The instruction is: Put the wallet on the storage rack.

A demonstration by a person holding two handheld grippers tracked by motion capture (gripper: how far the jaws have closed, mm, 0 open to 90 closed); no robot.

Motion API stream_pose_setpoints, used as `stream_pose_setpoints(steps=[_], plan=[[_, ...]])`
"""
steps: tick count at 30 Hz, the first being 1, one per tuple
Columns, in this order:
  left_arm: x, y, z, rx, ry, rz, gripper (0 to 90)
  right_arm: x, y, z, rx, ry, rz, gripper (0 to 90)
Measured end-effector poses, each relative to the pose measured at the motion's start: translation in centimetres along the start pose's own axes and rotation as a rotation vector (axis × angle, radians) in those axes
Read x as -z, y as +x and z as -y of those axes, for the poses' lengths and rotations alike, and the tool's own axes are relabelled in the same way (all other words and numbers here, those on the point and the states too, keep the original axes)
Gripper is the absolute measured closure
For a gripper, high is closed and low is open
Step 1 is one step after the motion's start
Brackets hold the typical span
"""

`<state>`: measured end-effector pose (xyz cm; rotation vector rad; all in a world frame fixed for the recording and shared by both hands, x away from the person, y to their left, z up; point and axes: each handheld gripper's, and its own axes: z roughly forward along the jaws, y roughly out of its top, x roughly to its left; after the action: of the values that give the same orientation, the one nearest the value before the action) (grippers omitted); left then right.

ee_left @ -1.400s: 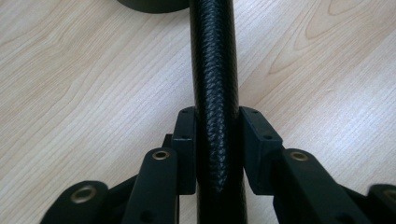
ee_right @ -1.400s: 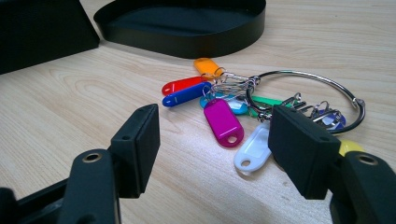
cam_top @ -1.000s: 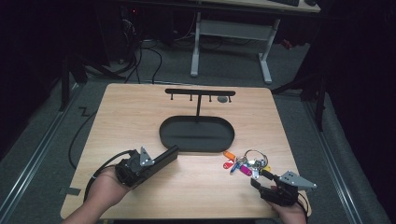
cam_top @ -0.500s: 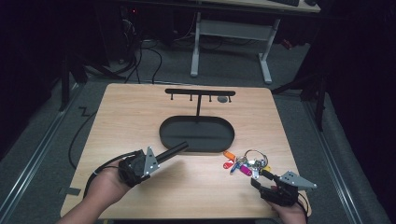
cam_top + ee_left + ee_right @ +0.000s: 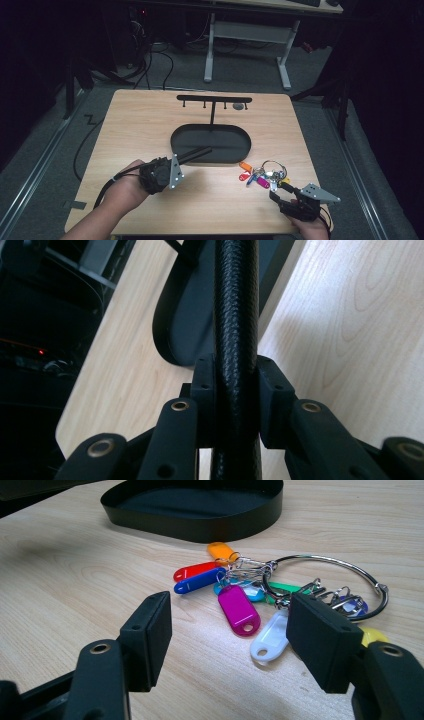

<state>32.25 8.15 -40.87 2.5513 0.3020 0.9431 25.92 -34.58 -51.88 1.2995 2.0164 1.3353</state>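
Rising and swinging toward the tray (image 5: 212,145), the left gripper (image 5: 235,390) is clamping a black rod (image 5: 236,310). Its own view is revealing woven texture. Right gripper (image 5: 227,640) is gaping just short of the key ring (image 5: 280,587) on the bench (image 5: 145,120).

One oval tray (image 5: 180,145), one hook stand (image 5: 214,99), one black rod (image 5: 236,315), one key ring (image 5: 350,570) (at least seven coloured tags), two grippers.
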Motion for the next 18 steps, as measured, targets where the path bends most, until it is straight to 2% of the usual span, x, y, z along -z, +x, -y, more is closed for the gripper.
stream_pose_setpoints(steps=[2, 3, 7, 9, 11, 12, 14, 18], plan=[[-0.4, 0.0, -0.5, -0.033, -0.009, -0.017, 73.9, 0.0, -0.1, 0.0, 0.000, -0.001, 0.000, 35.0], [-0.4, 0.0, -0.5, -0.033, -0.009, -0.017, 73.9, 0.0, -0.1, 0.0, 0.000, -0.001, 0.000, 35.0], [-1.2, 0.1, -1.5, -0.084, -0.023, -0.053, 73.8, 0.0, -0.1, 0.0, -0.001, -0.002, -0.001, 35.0], [-1.6, 0.4, -2.1, -0.120, -0.008, -0.074, 73.8, 0.0, -0.1, 0.0, -0.001, -0.001, -0.001, 35.1], [-1.9, 0.6, -2.6, -0.126, -0.005, -0.085, 73.8, 0.0, -0.1, 0.0, -0.003, 0.000, 0.001, 35.1], [-2.2, 0.8, -3.2, -0.151, -0.002, -0.101, 73.8, 0.0, -0.1, 0.0, 0.002, -0.001, 0.002, 35.1], [-2.4, 0.8, -3.4, -0.154, -0.011, -0.105, 73.8, 0.0, -0.1, 0.0, 0.002, -0.001, 0.003, 35.0], [-3.1, 0.8, -4.3, -0.213, -0.014, -0.131, 73.8, 0.1, -0.2, 0.0, -0.002, -0.003, 0.004, 35.1]])
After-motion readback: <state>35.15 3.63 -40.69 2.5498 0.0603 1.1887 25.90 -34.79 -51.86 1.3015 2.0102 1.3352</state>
